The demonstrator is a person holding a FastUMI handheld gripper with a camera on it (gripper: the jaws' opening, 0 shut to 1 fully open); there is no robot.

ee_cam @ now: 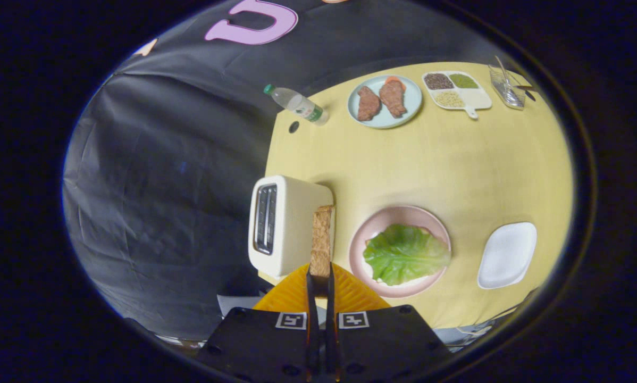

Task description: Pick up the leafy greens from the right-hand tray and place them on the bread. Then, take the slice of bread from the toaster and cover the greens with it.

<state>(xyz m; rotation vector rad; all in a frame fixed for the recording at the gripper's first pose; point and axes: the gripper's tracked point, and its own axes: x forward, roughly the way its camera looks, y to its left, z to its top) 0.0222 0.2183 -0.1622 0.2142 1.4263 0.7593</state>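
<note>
The gripper is closed on a slice of bread, both fingers pressing its flat sides near the lower end, so the slice is seen edge-on and stands up straight ahead of the fingertips. The slice is clear of the toaster, which sits just beside it with its slots facing away from the plate.

On the other side of the slice is a pink plate on the yellow table. A leaf of greens lies spread across the plate, covering most of the bread under it; only a pale edge of that bread shows at the leaf's rim. The held slice is beside the plate, not over the greens.

Beyond the pink plate, further from the toaster, lies a white tray. Well beyond, at the far side of the table, a blue plate carries two brown pieces of meat. Next to it is a divided dish with grains or beans, and past that a clear container. A plastic bottle stands near the table's corner
</note>
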